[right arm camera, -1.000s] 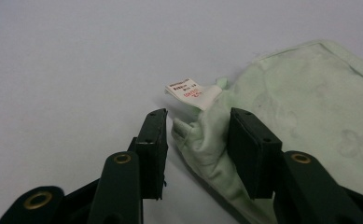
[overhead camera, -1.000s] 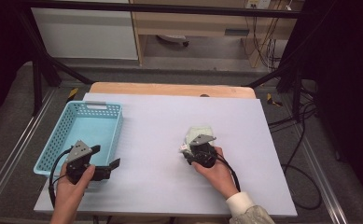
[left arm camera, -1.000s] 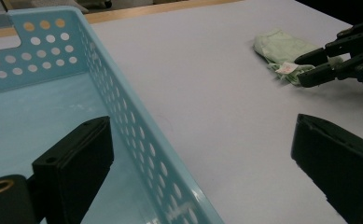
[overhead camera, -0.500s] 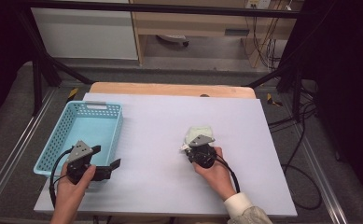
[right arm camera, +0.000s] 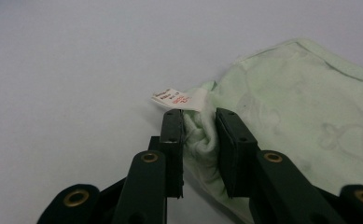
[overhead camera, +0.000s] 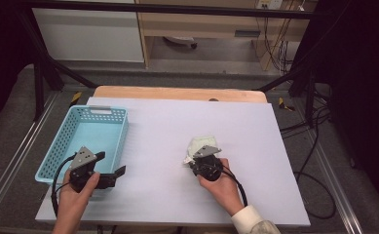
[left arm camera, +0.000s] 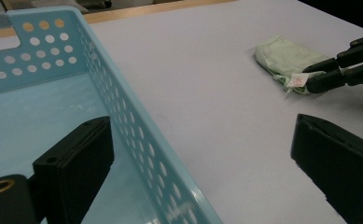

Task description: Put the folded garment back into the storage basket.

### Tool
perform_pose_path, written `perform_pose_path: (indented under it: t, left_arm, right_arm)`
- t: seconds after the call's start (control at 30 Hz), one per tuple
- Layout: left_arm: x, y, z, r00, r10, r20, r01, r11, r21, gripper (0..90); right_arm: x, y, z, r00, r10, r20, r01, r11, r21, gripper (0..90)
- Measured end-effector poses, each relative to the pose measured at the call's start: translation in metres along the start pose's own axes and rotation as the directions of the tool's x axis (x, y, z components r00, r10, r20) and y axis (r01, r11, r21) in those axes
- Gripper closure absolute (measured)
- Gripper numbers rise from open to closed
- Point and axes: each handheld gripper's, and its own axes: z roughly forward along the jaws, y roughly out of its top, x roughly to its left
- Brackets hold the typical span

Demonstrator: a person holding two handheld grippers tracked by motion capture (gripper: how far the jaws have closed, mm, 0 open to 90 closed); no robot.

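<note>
The right gripper [right arm camera: 200, 135] has its jaws drawn in on a bunched corner of a pale green folded cloth [right arm camera: 300, 112], right beside the small white care label [right arm camera: 178, 99] that sticks out at that corner; cloth fills the narrow gap between the jaws, so they look clamped on it, or very nearly so. Taking it at the gathered corner rather than across the flat face seems sensible, since a fold gives the pads something thick to bite while the rest of the cloth lies limp on the white table [overhead camera: 167, 146]. In the high view the cloth sits right of the table's centre, just ahead of the right hand [overhead camera: 221, 183], well apart from the blue perforated basket [overhead camera: 60, 141] at the left edge. The left gripper [left arm camera: 202, 158] is held low at the basket's near corner with its jaws wide apart, one over the basket floor and one outside the wall, holding nothing; my guess is that it waits there to steady the basket or receive the cloth, the basket being the likely place for it
</note>
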Motion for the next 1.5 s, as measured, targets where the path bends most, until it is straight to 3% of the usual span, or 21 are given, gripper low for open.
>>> perform_pose_path:
  t: [0.63, 0.83, 1.5]
  left_arm:
    - [0.000, 0.000, 0.000, 1.0000, -0.001, 0.004, 0.001, 1.0000, -0.001, 5.5]
    - [0.000, 0.000, 0.000, 1.0000, -0.001, 0.007, 0.001, 1.0000, 0.000, 5.5]
    - [0.000, 0.000, 0.002, 1.0000, -0.001, 0.008, 0.000, 1.0000, 0.005, 5.5]
  right_arm:
    - [0.032, -0.001, -0.008, 0.9938, 0.007, -0.111, -0.006, 1.000, 0.011, 73.4]
    - [0.043, -0.001, -0.010, 0.9903, -0.011, -0.138, 0.014, 1.000, 0.015, 73.4]
    - [0.059, 0.000, -0.009, 0.9783, -0.002, -0.207, 0.002, 1.000, 0.003, 73.3]
